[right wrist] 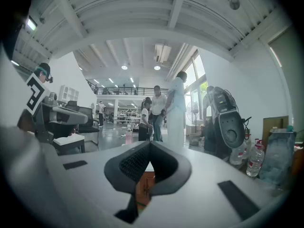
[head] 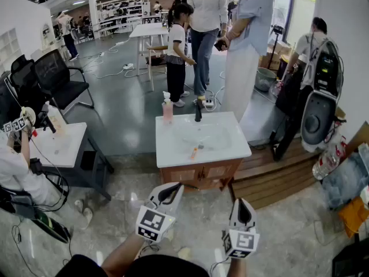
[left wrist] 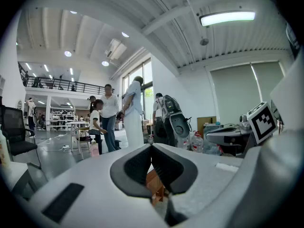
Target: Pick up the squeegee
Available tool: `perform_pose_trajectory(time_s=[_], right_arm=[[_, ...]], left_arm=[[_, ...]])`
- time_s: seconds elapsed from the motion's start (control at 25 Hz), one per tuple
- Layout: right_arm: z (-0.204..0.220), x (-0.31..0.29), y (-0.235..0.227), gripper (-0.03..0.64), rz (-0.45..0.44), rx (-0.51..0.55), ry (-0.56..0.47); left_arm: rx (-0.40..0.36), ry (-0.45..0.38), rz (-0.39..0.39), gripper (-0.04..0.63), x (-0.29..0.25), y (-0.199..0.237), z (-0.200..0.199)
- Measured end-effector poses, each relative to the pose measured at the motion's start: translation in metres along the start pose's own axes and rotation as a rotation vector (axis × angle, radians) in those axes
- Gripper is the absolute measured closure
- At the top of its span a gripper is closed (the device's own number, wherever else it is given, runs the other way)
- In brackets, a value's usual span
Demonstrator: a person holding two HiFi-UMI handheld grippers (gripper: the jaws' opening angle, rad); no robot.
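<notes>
A small orange-handled tool (head: 194, 153), which looks like the squeegee, lies near the front of the white sink top (head: 230, 146) on a wooden cabinet ahead of me. Both grippers hang in front of the cabinet, short of it and apart from the tool. My left gripper (head: 175, 187) is shut with nothing between its pads, which meet at the tip in the left gripper view (left wrist: 151, 147). My right gripper (head: 241, 202) is likewise shut and empty (right wrist: 150, 143). Both point nearly level towards the cabinet front.
A pink bottle (head: 167, 110) and a black tap (head: 198, 109) stand at the sink's back edge. Several people (head: 206, 22) stand behind it. A low white table (head: 60, 146) is at left. At right are a wooden platform (head: 277, 175), a grey machine (head: 320, 105) and water bottles (head: 327, 160).
</notes>
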State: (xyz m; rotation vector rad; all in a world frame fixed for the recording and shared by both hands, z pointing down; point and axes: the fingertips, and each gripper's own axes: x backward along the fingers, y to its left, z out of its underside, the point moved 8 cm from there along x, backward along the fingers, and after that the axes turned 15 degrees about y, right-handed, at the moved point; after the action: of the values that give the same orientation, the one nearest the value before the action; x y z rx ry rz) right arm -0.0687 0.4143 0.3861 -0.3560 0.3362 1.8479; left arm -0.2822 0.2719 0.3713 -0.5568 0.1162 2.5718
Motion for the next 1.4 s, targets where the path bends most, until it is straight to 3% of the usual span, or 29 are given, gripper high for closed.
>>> perform_pose_trajectory(time_s=[0.16,0.64,0.96,1.4], right_arm=[[-0.003,0.004,-0.004,0.618,-0.011,-0.001,-0.008],[0.001,-0.010,-0.024,0.618,-0.002,-0.019,-0.031],[-0.007,-0.065,-0.043,0.618,0.006,-0.021,-0.004],[-0.045,-0.167,-0.089,0.618,0.023,-0.030,0.023]], left_arm=[[-0.015,-0.015,-0.008,0.592,0.001,0.001,-0.018],[-0.016,0.002,0.012,0.592,-0.027,-0.005,-0.021],[-0.010,0.029,0.035,0.592,-0.092,0.016,-0.030],[-0.021,0.040,0.056,0.592,-0.199,0.060,-0.078]])
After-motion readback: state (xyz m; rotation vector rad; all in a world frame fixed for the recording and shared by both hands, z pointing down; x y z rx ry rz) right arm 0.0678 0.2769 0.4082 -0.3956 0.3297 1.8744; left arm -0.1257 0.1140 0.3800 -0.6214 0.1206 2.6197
